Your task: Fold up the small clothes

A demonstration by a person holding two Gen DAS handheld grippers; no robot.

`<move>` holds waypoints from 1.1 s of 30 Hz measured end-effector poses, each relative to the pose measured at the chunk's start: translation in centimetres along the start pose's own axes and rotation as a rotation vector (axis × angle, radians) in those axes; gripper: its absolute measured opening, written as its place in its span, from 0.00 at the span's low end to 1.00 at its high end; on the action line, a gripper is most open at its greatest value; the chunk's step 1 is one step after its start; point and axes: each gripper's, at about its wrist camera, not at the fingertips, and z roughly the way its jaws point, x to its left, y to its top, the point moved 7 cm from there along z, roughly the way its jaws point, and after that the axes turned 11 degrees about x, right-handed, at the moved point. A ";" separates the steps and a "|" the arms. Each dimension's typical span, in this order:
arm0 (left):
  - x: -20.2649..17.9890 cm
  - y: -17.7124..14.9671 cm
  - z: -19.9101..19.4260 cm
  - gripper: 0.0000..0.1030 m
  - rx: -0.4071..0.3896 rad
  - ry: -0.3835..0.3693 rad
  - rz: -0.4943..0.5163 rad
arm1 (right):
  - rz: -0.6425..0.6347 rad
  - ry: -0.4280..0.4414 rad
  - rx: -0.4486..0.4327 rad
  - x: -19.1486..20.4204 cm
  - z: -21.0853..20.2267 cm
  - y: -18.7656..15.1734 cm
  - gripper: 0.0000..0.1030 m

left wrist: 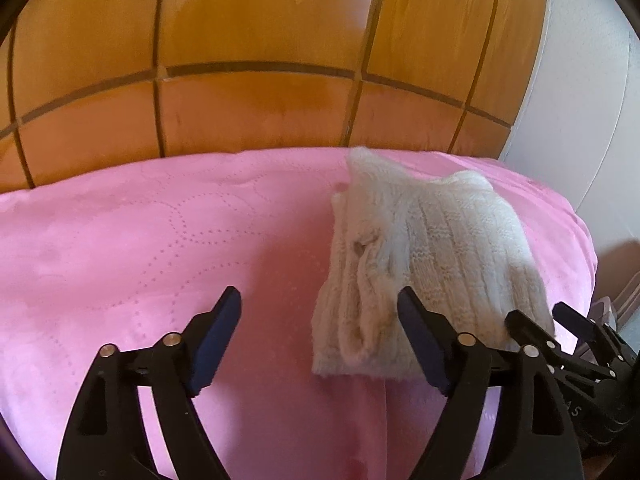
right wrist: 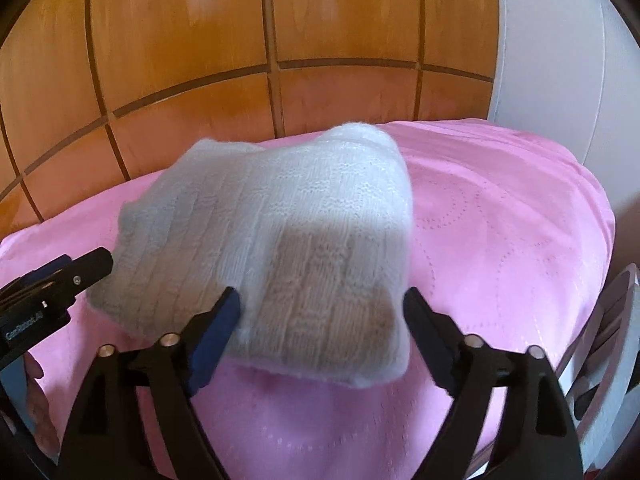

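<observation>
Pink quilt (left wrist: pixel 140 240) bears folded cream knit (left wrist: pixel 432 248); both claws gape.

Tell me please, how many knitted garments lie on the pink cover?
1. The folded cream knitted garment lies on the pink cover, near its far edge by the wooden panels, ahead of both open claws. Another could lie outside the views.

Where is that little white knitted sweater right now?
The folded sweater lies on the pink blanket near the wooden wall panels, just ahead of the open right gripper.
</observation>
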 end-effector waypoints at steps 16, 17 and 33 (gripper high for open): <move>2.0 -2.9 -4.2 0.84 -0.048 0.060 -0.060 | 0.041 -0.097 -0.057 1.3 -4.1 -1.7 0.98; 2.2 -3.1 -4.3 0.84 -0.048 0.068 -0.063 | 0.046 -0.113 -0.053 1.3 -4.1 -1.8 0.98; 3.0 -5.5 -5.1 0.91 -0.038 0.133 -0.065 | 0.050 -0.193 -0.059 2.5 -5.2 -3.1 0.98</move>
